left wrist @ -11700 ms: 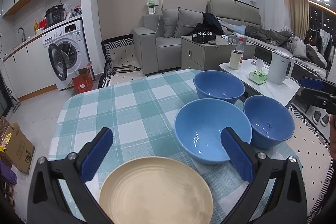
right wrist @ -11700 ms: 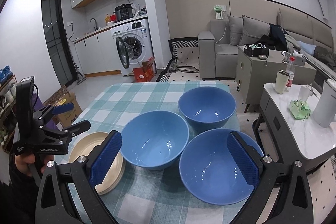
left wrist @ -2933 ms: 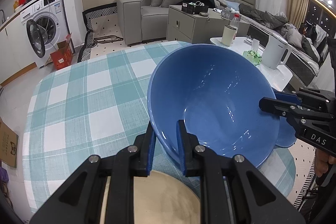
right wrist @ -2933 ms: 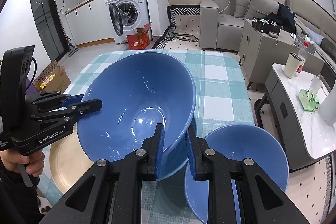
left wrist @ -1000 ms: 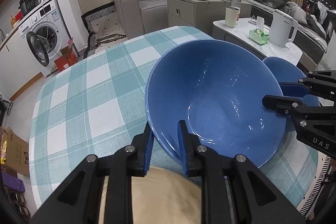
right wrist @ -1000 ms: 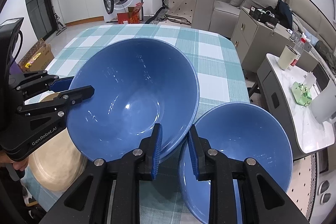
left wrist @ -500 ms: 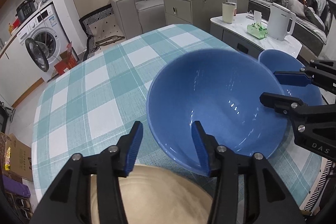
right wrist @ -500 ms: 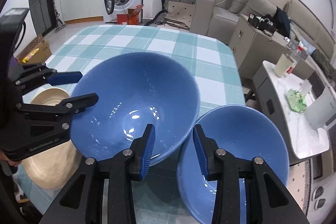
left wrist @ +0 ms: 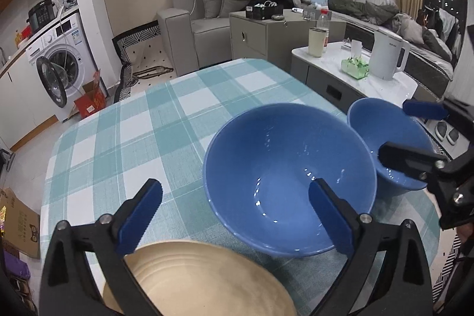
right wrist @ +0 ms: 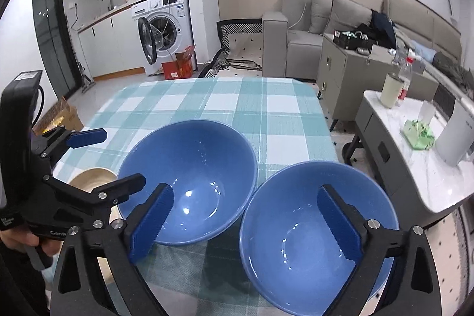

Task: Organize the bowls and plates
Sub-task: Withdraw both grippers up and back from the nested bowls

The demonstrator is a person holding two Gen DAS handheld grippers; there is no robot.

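Note:
A large blue bowl stands on the checked tablecloth; it looks nested in another bowl, but I cannot tell for sure. It also shows in the right wrist view. A second blue bowl stands to its right, also in the left wrist view. A beige plate lies at the near left, partly hidden in the right wrist view. My left gripper is open, just back from the large bowl's near rim. My right gripper is open above the gap between the bowls.
A white side table with a kettle, cup and tissue pack stands right of the table. A grey cabinet, sofa and washing machine are beyond. A cardboard box lies on the floor at left.
Both grippers have let go of the large blue bowl's rim and opened wide. The bowl now rests on the table. Both grippers have drawn back and up a little.

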